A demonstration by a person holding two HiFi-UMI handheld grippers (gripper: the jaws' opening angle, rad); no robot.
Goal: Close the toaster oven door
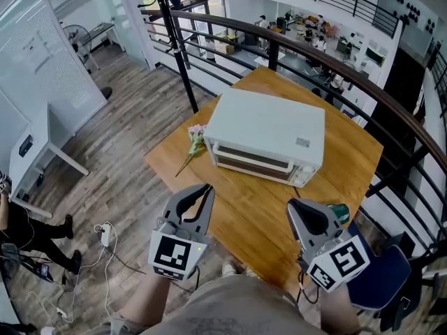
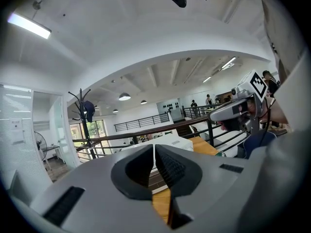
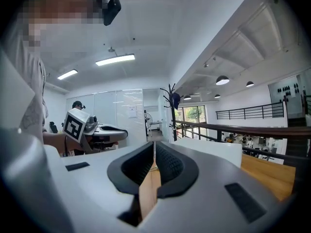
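Across the middle of the head view, a white oven [image 1: 269,135] sits on a wooden bench [image 1: 349,159] with its front turned toward the lower edge of the frame. Its door [image 1: 251,160] stands upright against that front and looks shut. Just left of the oven a pink flower [image 1: 195,139] lies on the bench, stem trailing toward the lower left. At lower left of centre the left gripper [image 1: 207,188] is held with its tips overlapping the bench's near edge in the picture, clear of the oven. In the left gripper view its fingers [image 2: 170,166] are pressed together with nothing between them, and the oven shows beyond their tips. At lower right the right gripper [image 1: 292,205] sits over the bench's near corner, also apart from the oven. In the right gripper view its fingers [image 3: 167,164] are likewise closed and empty, with the oven's white body just right of centre behind them. A small green thing [image 1: 340,212] shows just right of the right gripper, partly hidden. A blue chair [image 1: 380,274] fills the lower right corner, and a dark railing [image 1: 391,110] curves behind the bench.
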